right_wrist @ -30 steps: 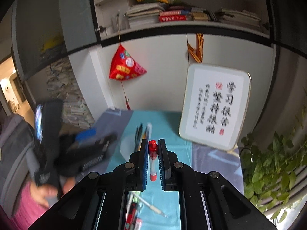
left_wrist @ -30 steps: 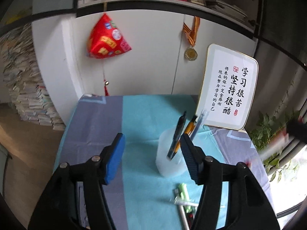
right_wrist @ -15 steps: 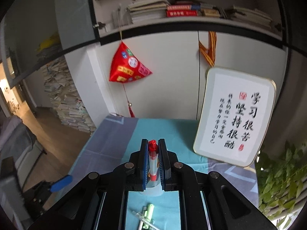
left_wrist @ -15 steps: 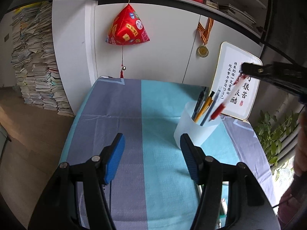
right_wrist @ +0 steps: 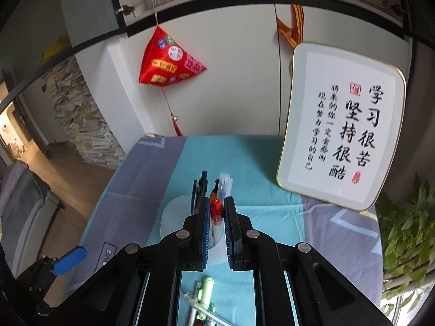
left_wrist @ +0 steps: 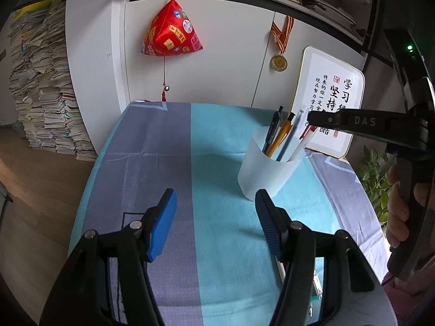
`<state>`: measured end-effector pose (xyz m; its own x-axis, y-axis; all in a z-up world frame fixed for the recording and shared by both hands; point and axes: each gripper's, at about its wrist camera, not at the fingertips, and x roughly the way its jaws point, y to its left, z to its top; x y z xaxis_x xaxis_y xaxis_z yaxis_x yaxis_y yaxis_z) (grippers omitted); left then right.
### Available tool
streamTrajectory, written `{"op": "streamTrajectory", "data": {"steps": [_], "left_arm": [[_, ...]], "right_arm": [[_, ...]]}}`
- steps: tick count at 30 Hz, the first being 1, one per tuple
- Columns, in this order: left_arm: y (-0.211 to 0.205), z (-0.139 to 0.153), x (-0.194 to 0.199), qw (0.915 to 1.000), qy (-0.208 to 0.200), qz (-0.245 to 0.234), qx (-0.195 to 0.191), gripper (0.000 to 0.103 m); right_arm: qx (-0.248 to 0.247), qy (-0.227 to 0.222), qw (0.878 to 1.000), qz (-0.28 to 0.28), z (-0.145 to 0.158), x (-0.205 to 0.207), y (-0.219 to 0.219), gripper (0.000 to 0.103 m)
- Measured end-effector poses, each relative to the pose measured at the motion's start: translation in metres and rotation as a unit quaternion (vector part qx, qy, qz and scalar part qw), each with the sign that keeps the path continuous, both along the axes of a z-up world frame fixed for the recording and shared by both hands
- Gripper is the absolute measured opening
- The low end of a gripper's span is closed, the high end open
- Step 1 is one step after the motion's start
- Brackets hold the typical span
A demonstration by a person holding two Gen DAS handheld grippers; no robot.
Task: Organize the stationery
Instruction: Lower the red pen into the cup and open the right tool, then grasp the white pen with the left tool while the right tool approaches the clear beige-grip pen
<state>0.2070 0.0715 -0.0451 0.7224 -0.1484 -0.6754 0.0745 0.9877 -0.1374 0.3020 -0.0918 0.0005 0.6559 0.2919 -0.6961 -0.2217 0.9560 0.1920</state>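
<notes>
A translucent white cup (left_wrist: 267,168) stands on the blue cloth and holds a black, a yellow and a clear pen. My right gripper (right_wrist: 216,213) is shut on a red-capped pen (right_wrist: 216,207) directly over the cup (right_wrist: 174,217). In the left wrist view the right gripper (left_wrist: 311,118) reaches in from the right, and the pen (left_wrist: 301,144) slants down with its lower end inside the cup. My left gripper (left_wrist: 214,225) is open with nothing between its pads, just left of and in front of the cup. Several loose pens (right_wrist: 206,293) lie under the right gripper.
A framed calligraphy board (left_wrist: 329,100) leans right behind the cup. A leafy plant (right_wrist: 407,244) stands off the table's right edge. A red hanging ornament (left_wrist: 171,35) and a medal (left_wrist: 278,61) hang on the white cabinet. The table's left edge drops to wooden floor.
The right gripper came down over the cup and the red-capped pen's lower end went into it. The left gripper drew back and left, away from the cup.
</notes>
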Motion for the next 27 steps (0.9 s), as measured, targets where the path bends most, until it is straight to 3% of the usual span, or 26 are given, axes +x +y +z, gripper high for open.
{"op": "streamTrajectory", "data": {"steps": [8,15,17,19,27], "left_arm": [[-0.004,-0.003,-0.006,1.0,0.009,-0.002,0.003,0.058],[-0.011,-0.016,-0.012,0.9995,0.03,-0.011,0.004,0.058],[-0.012,-0.019,-0.015,0.9993,0.036,-0.012,0.002,0.058],[-0.013,-0.022,-0.018,0.999,0.042,-0.014,0.002,0.058],[-0.022,-0.031,-0.029,0.998,0.059,-0.02,0.007,0.058]], "right_arm": [[-0.001,0.024,1.0,0.013,-0.008,-0.015,-0.008,0.011],[-0.074,0.059,0.989,0.113,-0.043,-0.057,-0.007,0.012],[-0.109,0.071,0.981,0.143,-0.064,-0.07,-0.006,0.018],[-0.121,0.083,0.976,0.158,-0.081,-0.079,-0.008,0.034],[-0.148,0.093,0.969,0.174,-0.112,-0.085,-0.011,0.036]]}}
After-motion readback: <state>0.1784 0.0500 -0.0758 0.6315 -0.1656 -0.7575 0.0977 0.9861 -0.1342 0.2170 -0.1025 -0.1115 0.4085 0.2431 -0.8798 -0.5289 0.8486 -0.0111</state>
